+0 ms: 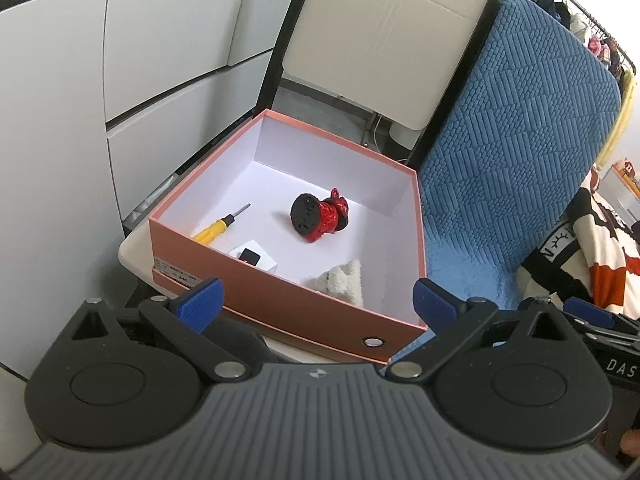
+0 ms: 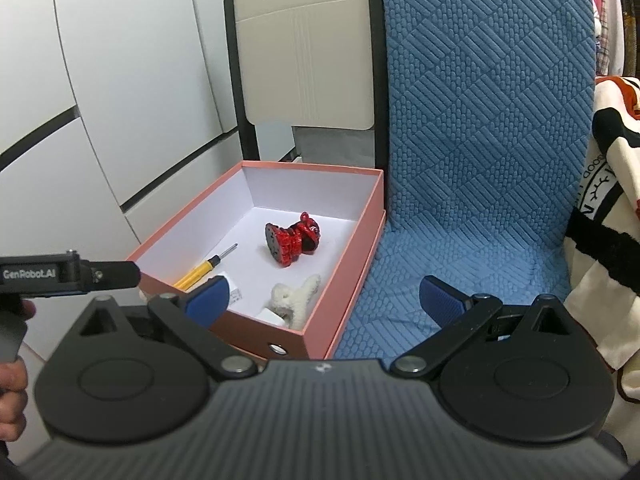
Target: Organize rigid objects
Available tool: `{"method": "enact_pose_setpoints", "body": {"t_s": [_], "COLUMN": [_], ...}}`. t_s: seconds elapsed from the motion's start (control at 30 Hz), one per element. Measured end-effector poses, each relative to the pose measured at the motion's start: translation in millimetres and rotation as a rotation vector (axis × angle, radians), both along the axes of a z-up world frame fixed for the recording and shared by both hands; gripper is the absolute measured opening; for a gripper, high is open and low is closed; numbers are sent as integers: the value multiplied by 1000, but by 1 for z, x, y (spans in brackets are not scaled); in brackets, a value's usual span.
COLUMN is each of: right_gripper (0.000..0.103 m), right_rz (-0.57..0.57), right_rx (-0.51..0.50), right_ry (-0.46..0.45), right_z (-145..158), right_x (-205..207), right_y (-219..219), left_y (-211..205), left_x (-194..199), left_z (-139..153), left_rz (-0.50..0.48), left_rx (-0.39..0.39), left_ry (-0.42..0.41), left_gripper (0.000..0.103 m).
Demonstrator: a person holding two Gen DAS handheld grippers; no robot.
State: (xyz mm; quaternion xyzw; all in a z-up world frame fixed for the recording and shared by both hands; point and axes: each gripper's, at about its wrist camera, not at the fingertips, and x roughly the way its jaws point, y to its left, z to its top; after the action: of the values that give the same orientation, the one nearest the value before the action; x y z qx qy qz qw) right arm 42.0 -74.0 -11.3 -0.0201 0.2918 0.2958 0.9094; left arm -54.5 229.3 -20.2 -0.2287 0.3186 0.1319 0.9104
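1. The blue textured cushion covers the seat and back beside the box, and no loose object shows on it, so my judgement is that the sorting is nearly or fully done.
2. The pink box sits on a pale chair, touching the cushion's edge. Everything rigid in view already lies inside it.
3. The left gripper hovers just short of the box's near wall, jaws spread wide and holding nothing.
4. The right gripper hangs over the box's near right corner and the cushion, also wide and empty.
5. The red and black figurine lies on its side mid-box, well ahead of both tools.
6. A fluffy white piece rests near the front wall, closest to the grippers.
7. The yellow screwdriver lies at the left wall, tip pointing away.
8. A small white box with a black cube sits beside the screwdriver handle.
9. If tidying continues, approach from above, clear the box's rim, and grip the figurine across its narrow waist.
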Motion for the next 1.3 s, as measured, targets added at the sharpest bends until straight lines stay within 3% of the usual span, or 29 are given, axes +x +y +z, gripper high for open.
{"method": "enact_pose_setpoints", "body": {"t_s": [0.3, 0.8, 1.3], "right_gripper": [103, 103, 103], "right_rz": [2, 23, 33], "right_rx": [5, 9, 8], "right_ry": [-2, -24, -24], "right_z": [1, 4, 4], "right_x": [-3, -9, -11], "right_y": [3, 9, 12], "left_y": [-1, 9, 11], "left_x": [-3, -21, -23], "left_z": [-1, -3, 0], "left_rz": [-11, 27, 20], "left_rx": [36, -1, 16], "left_ry": [-12, -29, -32], "left_gripper": [102, 102, 102]}}
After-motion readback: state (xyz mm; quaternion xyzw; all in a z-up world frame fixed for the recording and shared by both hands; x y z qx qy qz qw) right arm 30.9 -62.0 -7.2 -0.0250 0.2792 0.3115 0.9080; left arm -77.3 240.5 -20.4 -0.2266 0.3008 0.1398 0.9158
